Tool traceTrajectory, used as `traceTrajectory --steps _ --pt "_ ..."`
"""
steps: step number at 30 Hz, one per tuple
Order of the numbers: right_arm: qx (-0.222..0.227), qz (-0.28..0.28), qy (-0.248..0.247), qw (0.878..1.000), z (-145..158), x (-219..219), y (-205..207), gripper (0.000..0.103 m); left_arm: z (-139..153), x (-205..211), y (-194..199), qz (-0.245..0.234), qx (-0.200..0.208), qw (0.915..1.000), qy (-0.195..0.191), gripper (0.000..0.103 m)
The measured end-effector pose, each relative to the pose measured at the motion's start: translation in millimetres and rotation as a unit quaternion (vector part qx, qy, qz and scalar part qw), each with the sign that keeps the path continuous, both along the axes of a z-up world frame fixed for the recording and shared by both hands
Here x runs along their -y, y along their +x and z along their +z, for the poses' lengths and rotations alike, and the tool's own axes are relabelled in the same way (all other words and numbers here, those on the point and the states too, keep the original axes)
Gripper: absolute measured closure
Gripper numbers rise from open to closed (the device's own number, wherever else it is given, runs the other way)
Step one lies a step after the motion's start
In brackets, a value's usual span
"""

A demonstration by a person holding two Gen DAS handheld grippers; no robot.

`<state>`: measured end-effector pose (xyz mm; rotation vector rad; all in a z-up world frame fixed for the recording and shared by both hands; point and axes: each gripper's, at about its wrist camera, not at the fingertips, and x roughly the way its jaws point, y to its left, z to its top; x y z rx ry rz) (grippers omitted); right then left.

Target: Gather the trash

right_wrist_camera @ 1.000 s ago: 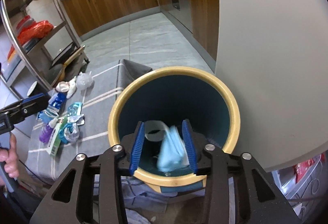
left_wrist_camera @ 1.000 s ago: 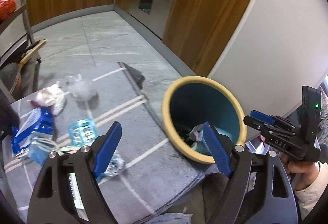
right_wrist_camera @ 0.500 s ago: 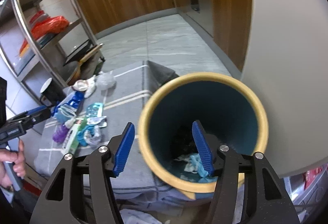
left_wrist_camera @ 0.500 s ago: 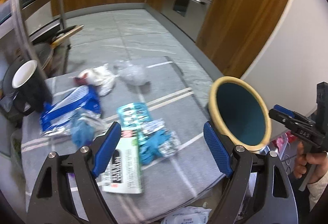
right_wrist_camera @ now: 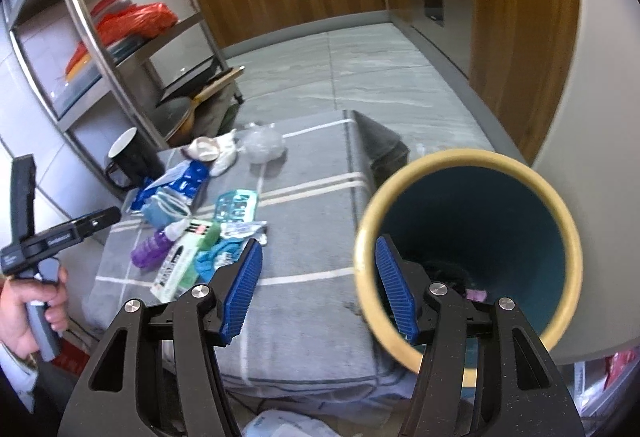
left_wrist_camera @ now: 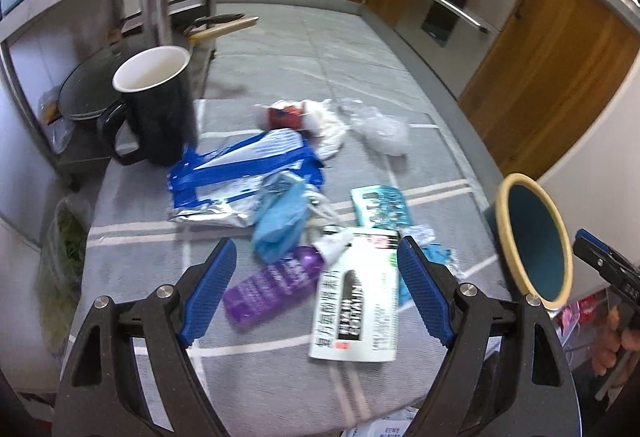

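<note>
My left gripper point(left_wrist_camera: 314, 265) hangs open over a heap of trash on the grey striped cloth point(left_wrist_camera: 260, 385). Below its fingers lie a purple bottle point(left_wrist_camera: 272, 289), a white carton point(left_wrist_camera: 358, 301) and a blue face mask point(left_wrist_camera: 280, 225). A blue-and-silver bag point(left_wrist_camera: 240, 173), a teal blister pack point(left_wrist_camera: 380, 205) and crumpled clear plastic point(left_wrist_camera: 380, 129) lie further off. My right gripper point(right_wrist_camera: 320, 257) is open and empty, beside the yellow-rimmed teal bin point(right_wrist_camera: 468, 157), whose left rim its right finger overlaps. Dark trash lies at the bin's bottom.
A black mug point(left_wrist_camera: 160, 109) stands at the cloth's far left corner. A steel shelf rack point(right_wrist_camera: 120, 49) with pans rises behind it. Wooden cabinets and an oven line the far side of the grey tiled floor. A white wall stands right of the bin.
My left gripper swung left from the bin to above the trash heap. My right gripper opened, the blue mask fell into the bin, and the gripper drew left off the bin's mouth.
</note>
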<state>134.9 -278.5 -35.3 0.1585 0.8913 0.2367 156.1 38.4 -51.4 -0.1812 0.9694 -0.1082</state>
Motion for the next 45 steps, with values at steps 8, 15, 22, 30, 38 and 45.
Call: traceTrajectory --steps 8,15,22,30,38,45 --pt "-0.009 0.028 0.001 1.000 -5 -35 6 0.042 -35 -8 22 0.003 -0.027 0.9995 0.014 0.028" --pt "-0.018 0.049 -0.001 0.999 -10 -56 6 0.042 -50 -4 39 0.002 -0.031 0.9992 0.027 0.048" --pt "-0.032 0.062 0.004 0.998 -19 -67 6 0.042 -53 -1 42 -0.006 -0.041 0.9987 0.030 0.096" --pt "-0.055 0.070 0.010 0.996 -35 -76 10 0.042 -25 -1 25 -0.001 -0.013 0.9993 0.035 0.098" --pt "-0.072 0.095 -0.001 0.993 -58 -98 17 0.042 20 -3 5 0.004 0.020 0.9997 0.009 0.098" --pt "-0.078 0.110 -0.027 0.991 -78 -120 36 0.042 43 -5 -9 0.001 0.033 0.9993 -0.019 0.098"
